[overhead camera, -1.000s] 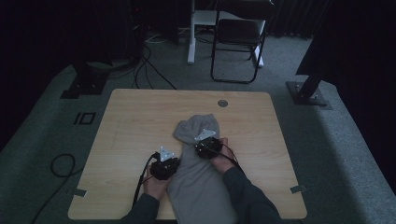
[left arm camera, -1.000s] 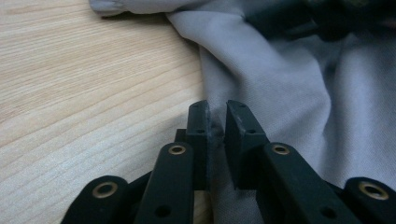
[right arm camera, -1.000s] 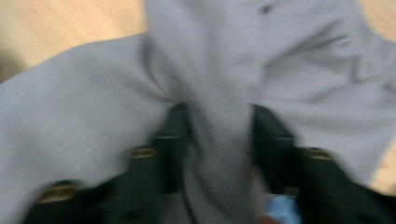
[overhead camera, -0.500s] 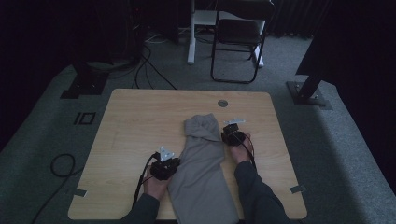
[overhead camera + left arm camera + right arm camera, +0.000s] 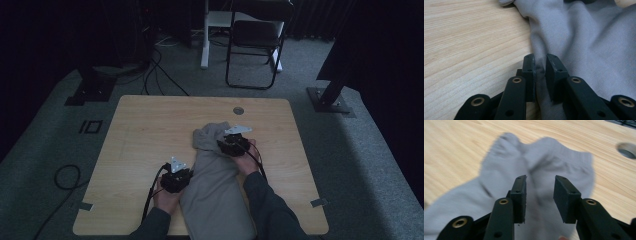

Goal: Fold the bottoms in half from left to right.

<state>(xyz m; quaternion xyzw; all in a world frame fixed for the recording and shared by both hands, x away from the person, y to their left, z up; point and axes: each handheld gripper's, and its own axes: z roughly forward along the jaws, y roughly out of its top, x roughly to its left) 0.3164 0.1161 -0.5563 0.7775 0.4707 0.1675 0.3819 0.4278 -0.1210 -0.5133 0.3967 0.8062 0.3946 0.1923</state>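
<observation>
A long grey garment [image 5: 216,185] lies on the wooden table [image 5: 145,130], running from the middle toward the front edge, its far end bunched. My left gripper [image 5: 175,179] is at the garment's left edge; in the left gripper view [image 5: 539,68] the jaws are shut on a fold of the grey cloth [image 5: 584,35]. My right gripper [image 5: 232,144] hovers over the bunched far end. The right gripper view has that gripper [image 5: 539,195] open above the ribbed end of the cloth [image 5: 541,152], nothing pinched, and the picture is blurred.
A round cable hole [image 5: 238,110] sits near the table's far edge, also in the right gripper view [image 5: 627,150]. A folding chair [image 5: 256,37] and floor cables [image 5: 160,65] lie beyond the table. Bare wood spreads to the left of the garment.
My right gripper swung out to the garment's right edge, then came back left over the bunched far end. The far end changed shape. My left gripper stayed put.
</observation>
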